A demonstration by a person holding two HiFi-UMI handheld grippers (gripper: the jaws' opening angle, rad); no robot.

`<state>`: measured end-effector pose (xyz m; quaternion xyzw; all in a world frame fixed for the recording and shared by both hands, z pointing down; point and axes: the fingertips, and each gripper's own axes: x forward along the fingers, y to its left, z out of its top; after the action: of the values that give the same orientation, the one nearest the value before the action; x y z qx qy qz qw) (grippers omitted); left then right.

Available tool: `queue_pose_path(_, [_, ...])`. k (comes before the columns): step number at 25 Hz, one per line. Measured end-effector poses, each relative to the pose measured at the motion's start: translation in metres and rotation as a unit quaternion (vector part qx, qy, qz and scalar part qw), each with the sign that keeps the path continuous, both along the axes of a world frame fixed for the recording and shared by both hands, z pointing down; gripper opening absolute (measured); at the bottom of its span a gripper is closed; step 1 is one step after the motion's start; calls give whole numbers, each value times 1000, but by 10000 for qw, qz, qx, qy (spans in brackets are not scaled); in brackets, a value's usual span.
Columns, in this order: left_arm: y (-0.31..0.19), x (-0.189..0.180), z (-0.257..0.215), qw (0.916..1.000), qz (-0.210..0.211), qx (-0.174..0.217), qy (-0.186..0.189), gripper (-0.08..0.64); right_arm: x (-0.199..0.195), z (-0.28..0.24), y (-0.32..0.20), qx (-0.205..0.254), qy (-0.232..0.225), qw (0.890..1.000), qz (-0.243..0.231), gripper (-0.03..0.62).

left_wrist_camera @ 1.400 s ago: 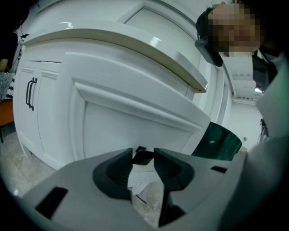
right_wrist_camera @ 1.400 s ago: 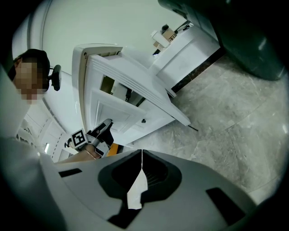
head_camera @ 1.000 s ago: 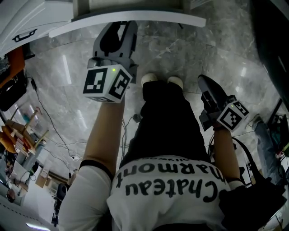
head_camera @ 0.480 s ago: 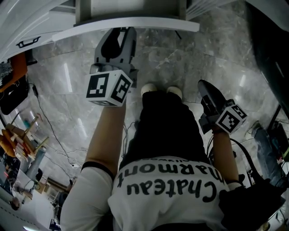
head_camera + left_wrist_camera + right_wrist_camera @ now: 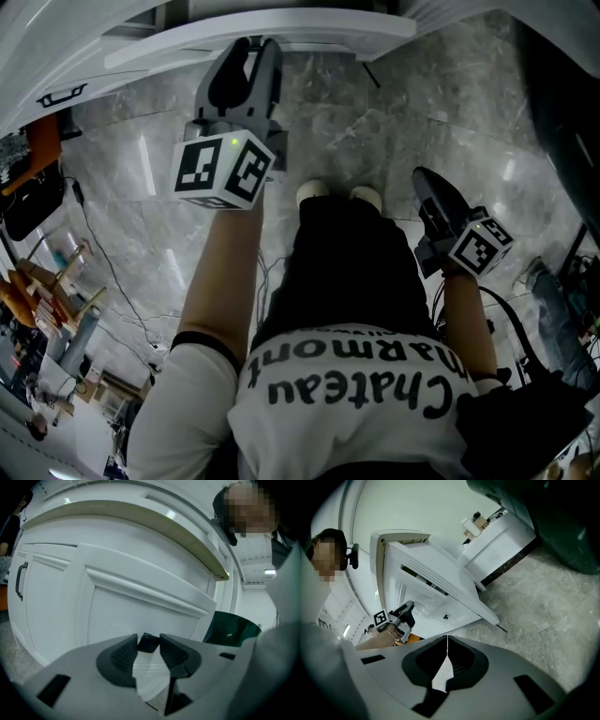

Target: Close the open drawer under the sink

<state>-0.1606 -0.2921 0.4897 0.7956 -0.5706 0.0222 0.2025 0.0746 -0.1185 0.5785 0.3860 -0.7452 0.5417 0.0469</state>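
The white drawer front (image 5: 281,33) juts out from the cabinet at the top of the head view. It fills the left gripper view as a moulded panel (image 5: 140,602). My left gripper (image 5: 246,45) reaches straight to it. A small dark knob (image 5: 148,645) sits between its fingertips and touches both, so the left gripper (image 5: 149,641) is shut on it. From the right gripper view the drawer front (image 5: 440,583) is seen from the side, with the left gripper (image 5: 407,607) against it. My right gripper (image 5: 422,173) hangs low beside my right leg, shut and empty (image 5: 447,638).
Grey marble floor (image 5: 375,112) lies below, with my shoes (image 5: 337,192) near the cabinet. A cabinet door with a black handle (image 5: 18,581) is left of the drawer. A dark green bin (image 5: 232,629) stands to the right. Cables (image 5: 112,281) and clutter line the left.
My left gripper has moved a little forward, and the drawer front has receded with it toward the cabinet. The right gripper has hardly shifted.
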Motion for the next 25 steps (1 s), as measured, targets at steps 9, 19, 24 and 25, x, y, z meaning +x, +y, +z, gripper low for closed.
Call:
queue_pose_path(9, [-12, 0, -2, 9998, -72, 187, 29, 149, 4, 9, -11, 57, -8, 10000, 43, 12])
queue_pose_path(19, [-23, 0, -2, 9996, -97, 225, 152, 149, 7, 18, -12, 9, 2, 10000, 65, 12])
queue_pose_path(24, [-26, 1, -2, 9995, -113, 208, 215, 149, 12, 18, -11, -21, 12, 10000, 79, 12])
queue_pose_path(25, [-27, 1, -2, 9995, -114, 191, 231, 149, 13, 18, -10, -38, 23, 10000, 79, 12])
